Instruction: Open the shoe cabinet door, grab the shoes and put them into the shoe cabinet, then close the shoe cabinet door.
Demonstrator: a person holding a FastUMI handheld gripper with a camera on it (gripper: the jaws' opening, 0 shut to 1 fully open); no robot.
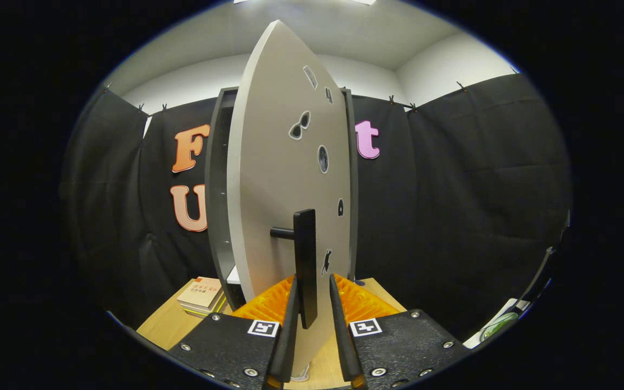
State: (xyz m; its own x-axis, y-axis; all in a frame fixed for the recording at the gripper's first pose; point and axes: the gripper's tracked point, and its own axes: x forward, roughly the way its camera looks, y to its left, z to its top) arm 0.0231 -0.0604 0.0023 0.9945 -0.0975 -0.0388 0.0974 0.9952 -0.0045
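1. The shoe cabinet door (pixel 285 179) stands swung out toward the camera, so the opening step looks underway or nearly done; fetching the shoes and closing are left.
2. The gripper (pixel 312 295) is narrowed around the door's dark bar handle (pixel 305 265), which sits between its fingers; whether both press on it I cannot tell.
3. The door is a pale grey panel with small cut-out holes, hinged on the dark-framed shoe cabinet (pixel 217 189) on a wooden table (pixel 163 327), near a stack of books (pixel 202 295).
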